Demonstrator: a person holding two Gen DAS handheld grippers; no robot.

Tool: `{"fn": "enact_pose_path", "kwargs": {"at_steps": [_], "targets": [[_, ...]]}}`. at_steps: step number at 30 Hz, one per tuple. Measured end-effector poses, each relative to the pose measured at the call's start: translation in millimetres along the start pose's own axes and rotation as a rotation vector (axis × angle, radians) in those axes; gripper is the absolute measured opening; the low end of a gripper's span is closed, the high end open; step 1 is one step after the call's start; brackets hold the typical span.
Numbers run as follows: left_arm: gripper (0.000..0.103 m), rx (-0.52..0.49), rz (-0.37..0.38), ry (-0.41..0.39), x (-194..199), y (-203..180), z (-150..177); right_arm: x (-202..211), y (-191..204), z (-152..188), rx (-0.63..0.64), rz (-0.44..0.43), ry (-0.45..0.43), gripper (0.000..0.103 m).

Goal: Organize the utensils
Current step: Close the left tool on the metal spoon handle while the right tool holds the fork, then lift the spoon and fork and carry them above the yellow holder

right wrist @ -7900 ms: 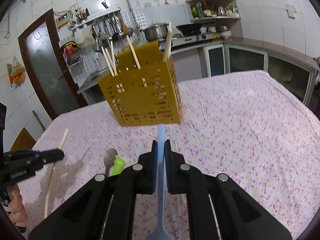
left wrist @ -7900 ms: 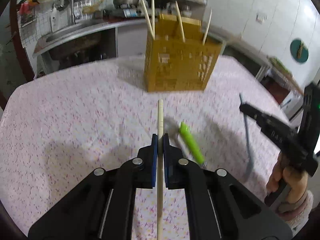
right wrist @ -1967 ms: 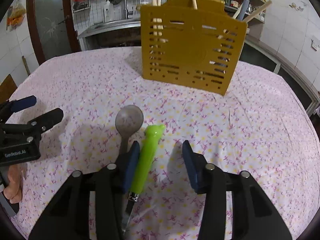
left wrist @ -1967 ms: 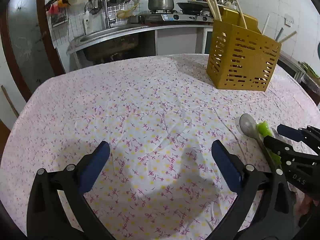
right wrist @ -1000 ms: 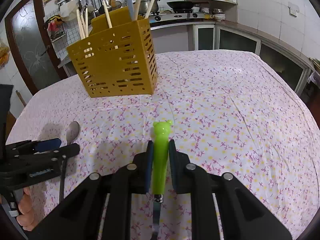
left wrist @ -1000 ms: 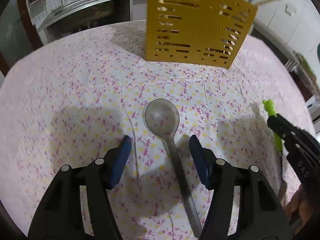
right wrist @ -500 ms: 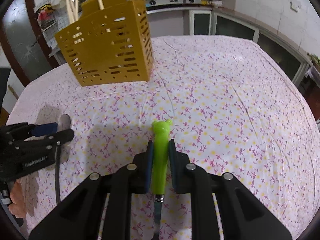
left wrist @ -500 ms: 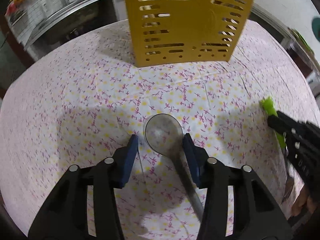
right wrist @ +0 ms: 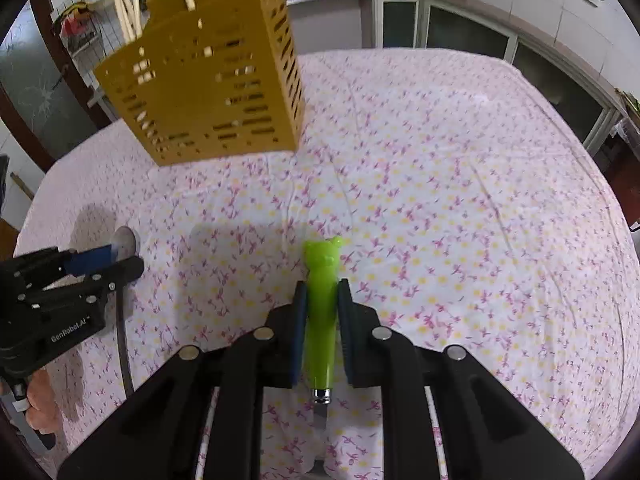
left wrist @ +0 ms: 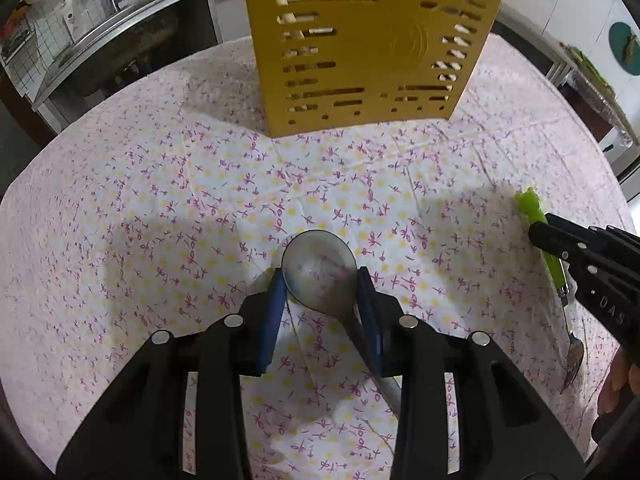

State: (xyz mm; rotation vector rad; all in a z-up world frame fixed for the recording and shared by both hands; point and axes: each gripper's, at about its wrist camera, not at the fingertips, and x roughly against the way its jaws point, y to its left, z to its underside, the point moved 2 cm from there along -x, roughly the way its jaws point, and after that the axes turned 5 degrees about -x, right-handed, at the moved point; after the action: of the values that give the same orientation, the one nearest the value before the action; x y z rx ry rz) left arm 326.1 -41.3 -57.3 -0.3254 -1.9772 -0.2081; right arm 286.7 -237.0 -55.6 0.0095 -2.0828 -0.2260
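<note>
left gripper (left wrist: 322, 298) jaws spread, straddling the metal spoon (left wrist: 320, 274) bowl, handle running back between them; right gripper (right wrist: 322, 312) pinches the green-handled fork (right wrist: 320, 312)

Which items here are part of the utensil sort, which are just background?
Job items:
- grey metal spoon, between the left gripper jaws
- green-handled fork, clamped in the right gripper
- yellow slotted plastic utensil holder with wooden chopsticks

Background:
- floral tablecloth
- kitchen counter
- wall cabinets
</note>
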Motion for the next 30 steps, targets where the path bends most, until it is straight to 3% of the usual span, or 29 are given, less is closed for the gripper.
{"fn": "enact_pose_path", "kwargs": {"at_steps": [7,17,30], "targets": [[0.034,0.003,-0.037,-0.161,37.3,13.7,9.9,32.2,-5.8,-3.9,-0.032,-0.087,-0.124,0.016],[0.035,-0.045,-0.11,-0.364,96.9,9.5,9.8,82.1,6.7,-12.6,0.014,-0.091,-0.338,0.016],[0.035,-0.096,-0.145,-0.486,134.9,2.7,-5.7,119.6,6.6,-31.9,0.011,-0.147,-0.538,0.016]]}}
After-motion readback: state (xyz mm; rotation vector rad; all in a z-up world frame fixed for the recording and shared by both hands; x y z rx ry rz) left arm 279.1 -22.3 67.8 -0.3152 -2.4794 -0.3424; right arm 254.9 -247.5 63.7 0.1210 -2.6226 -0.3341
